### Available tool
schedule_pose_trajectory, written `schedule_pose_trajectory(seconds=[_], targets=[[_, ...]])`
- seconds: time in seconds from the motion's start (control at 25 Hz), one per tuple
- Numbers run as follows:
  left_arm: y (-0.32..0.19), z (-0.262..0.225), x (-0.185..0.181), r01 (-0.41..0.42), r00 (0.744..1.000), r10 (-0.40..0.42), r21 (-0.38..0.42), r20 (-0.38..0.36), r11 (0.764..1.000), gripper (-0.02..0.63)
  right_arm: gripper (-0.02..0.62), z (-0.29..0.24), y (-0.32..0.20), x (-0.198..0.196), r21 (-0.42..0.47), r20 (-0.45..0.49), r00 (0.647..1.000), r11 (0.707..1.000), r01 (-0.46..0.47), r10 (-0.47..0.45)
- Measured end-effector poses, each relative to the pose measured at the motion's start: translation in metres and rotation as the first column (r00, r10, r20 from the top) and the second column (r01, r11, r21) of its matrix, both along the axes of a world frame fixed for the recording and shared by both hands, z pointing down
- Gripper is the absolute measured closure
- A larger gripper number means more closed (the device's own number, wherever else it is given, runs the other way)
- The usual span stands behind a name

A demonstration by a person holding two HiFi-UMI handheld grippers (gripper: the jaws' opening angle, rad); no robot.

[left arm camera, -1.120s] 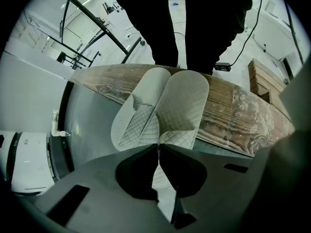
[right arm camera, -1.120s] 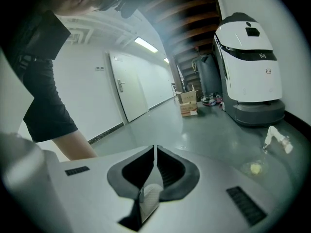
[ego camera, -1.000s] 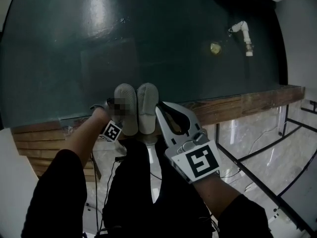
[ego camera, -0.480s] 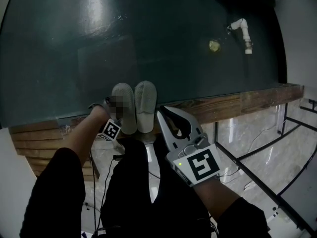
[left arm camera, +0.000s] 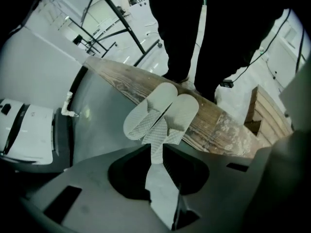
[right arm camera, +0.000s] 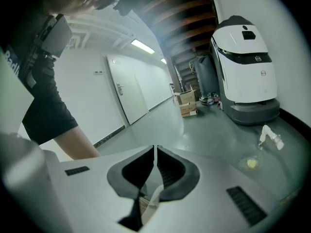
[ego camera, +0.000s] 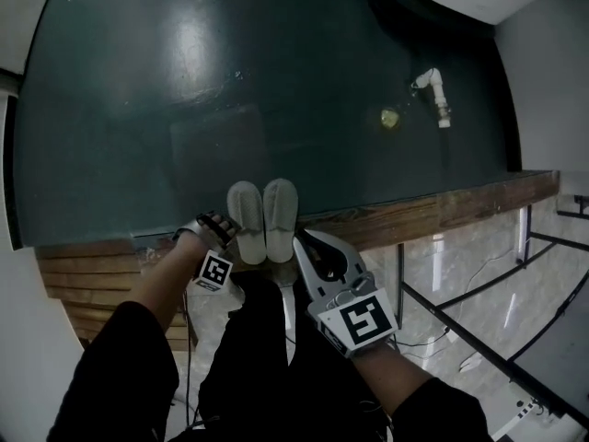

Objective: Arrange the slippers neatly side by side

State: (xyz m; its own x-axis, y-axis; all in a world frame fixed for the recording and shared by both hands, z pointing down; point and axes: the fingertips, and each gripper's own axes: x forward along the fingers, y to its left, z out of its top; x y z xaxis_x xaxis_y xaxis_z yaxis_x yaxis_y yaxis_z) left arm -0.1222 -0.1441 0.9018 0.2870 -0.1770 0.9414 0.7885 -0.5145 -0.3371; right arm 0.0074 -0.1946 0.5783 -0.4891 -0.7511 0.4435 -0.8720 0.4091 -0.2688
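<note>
Jaws of the left gripper [ego camera: 219, 227], just left of the slippers [ego camera: 263, 220], have just been opening and stand narrowly apart on nothing, the slippers lie touching side by side at the near wooden edge [ego camera: 442, 212], and the right gripper [ego camera: 297, 239], just right of them, is closed and empty

The head view looks steeply down from well above the slippers [ego camera: 263, 219] and takes in the wooden edge [ego camera: 442, 212] by them. The left gripper view hangs near above the slippers, facing back toward the person's legs [left arm camera: 194, 28], and shares slippers and edge with it. The right gripper view faces almost level, out beyond the slippers, sharing only the white pipe piece [ego camera: 433, 88] with the head view
</note>
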Motion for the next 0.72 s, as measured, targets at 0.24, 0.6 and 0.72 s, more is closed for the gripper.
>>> schedule_pose_trajectory(seconds=[0.24, 0.6, 0.72], targets=[[0.006, -0.137, -0.02, 0.26, 0.945, -0.267, -0.062, -0.189, 0.964, 0.555, 0.595, -0.085, 0.02, -0.025, -0.009, -0.006, 1.0, 1.0, 0.001, -0.001], [0.03, -0.308, -0.024, 0.577, 0.623, -0.641, -0.289, -0.449, 0.764, 0.555, 0.595, -0.192, 0.063, -0.051, 0.1, 0.0, 1.0, 0.995, -0.011, 0.011], [0.03, -0.359, -0.017, 0.64, 0.467, -0.707, -0.349, -0.531, 0.685, 0.555, 0.595, -0.213, 0.068, -0.051, 0.139, -0.005, 1.0, 0.99, 0.012, -0.012]])
